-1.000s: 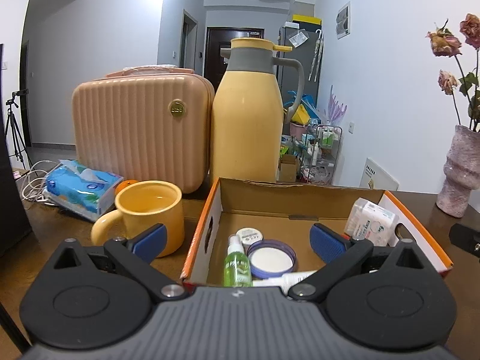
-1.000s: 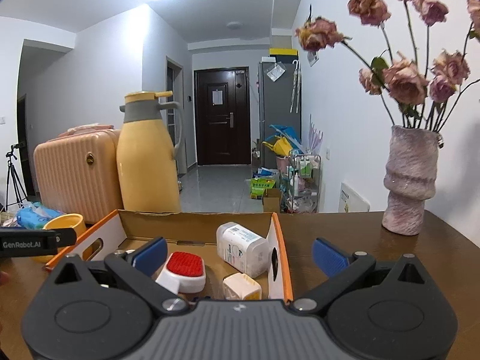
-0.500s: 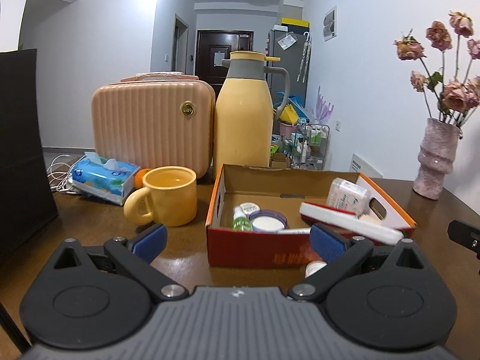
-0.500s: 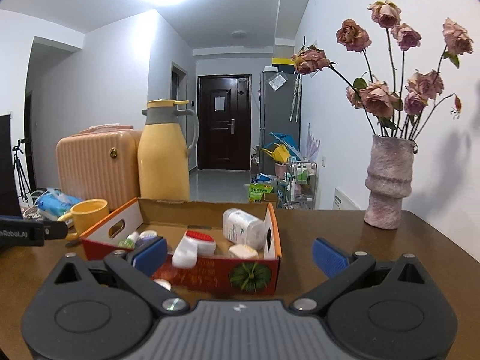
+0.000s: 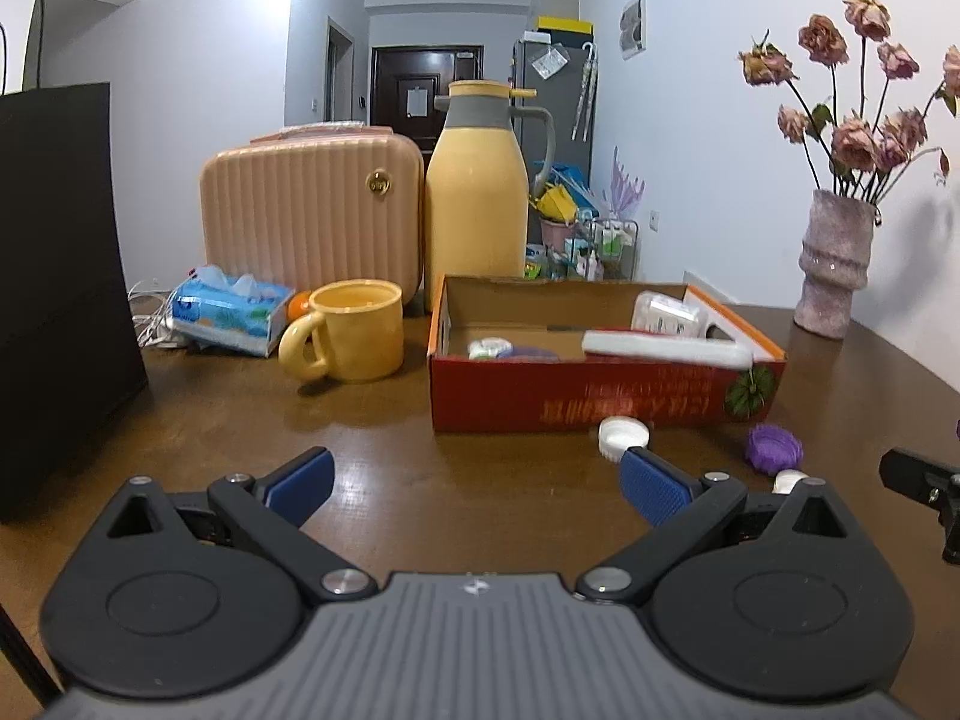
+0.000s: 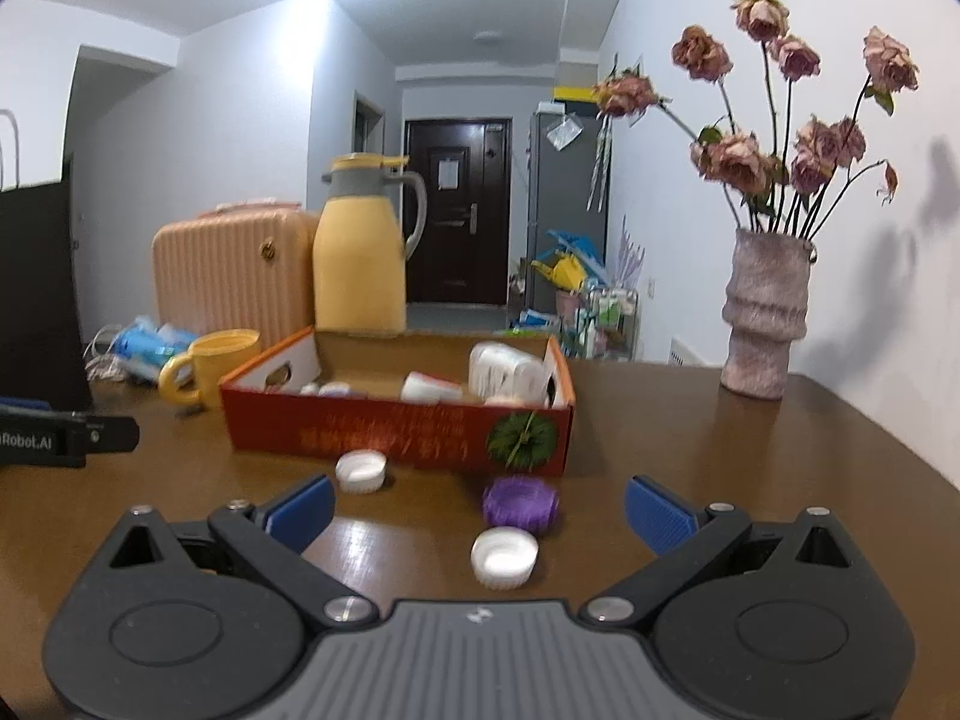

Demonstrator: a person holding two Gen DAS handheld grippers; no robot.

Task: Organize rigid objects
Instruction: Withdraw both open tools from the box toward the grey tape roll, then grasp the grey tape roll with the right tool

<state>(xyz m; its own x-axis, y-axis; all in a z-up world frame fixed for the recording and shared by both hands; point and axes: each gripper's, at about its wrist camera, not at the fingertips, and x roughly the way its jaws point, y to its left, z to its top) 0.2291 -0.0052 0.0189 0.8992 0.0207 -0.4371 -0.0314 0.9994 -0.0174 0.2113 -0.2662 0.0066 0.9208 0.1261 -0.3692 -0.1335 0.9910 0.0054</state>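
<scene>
R gripper (image 6: 477,507) jaws spread, empty; white cap (image 6: 504,557) lies on table directly ahead btwn fingers, purple lid (image 6: 519,501) just beyond, box (image 6: 396,432) behind. L gripper (image 5: 474,477) also spread, empty, farther off. R nearer.

brown table (image 6: 780,480), box (image 6: 396,426), apparently caps (image 6: 503,557)

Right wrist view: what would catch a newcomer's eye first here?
Probably the red cardboard box mid-table, open-topped and holding white containers, with three loose pieces in front of it: a white cap, a purple lid and another white cap nearest the open right gripper. Next come the vase of dried roses at the right and the yellow thermos jug behind the box.
</scene>
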